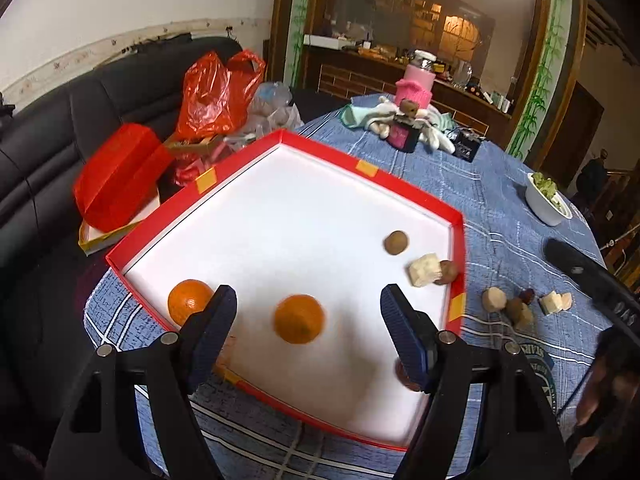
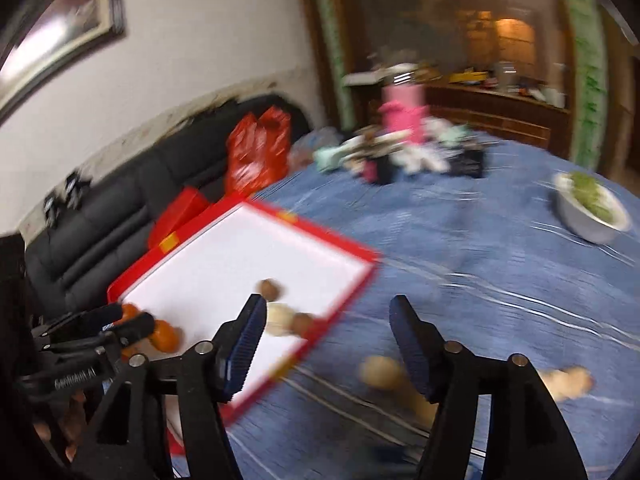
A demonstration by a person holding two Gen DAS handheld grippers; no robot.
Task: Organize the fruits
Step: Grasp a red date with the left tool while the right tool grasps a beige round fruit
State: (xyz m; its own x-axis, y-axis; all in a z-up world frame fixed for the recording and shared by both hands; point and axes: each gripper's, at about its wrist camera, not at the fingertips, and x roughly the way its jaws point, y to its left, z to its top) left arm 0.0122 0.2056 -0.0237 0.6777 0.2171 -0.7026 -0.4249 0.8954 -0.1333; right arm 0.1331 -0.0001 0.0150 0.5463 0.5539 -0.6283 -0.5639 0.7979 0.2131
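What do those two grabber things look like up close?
Each hand-held gripper, left and right, is a black plastic frame with two angled fingers. The fingers carry dark blue ribbed pads, and round silver bolts sit at the joints. White lettering marks the left one's side in the right wrist view.

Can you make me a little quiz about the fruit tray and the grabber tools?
1. How many oranges lie in the red tray?
2. True or false: the left tool is squeezing an orange.
3. Where is the white bowl? A) in the tray B) on the blue tablecloth C) on the sofa

Key:
1. Two: one at the left wall, one in the middle.
2. False; it is open, and so is the right tool.
3. B
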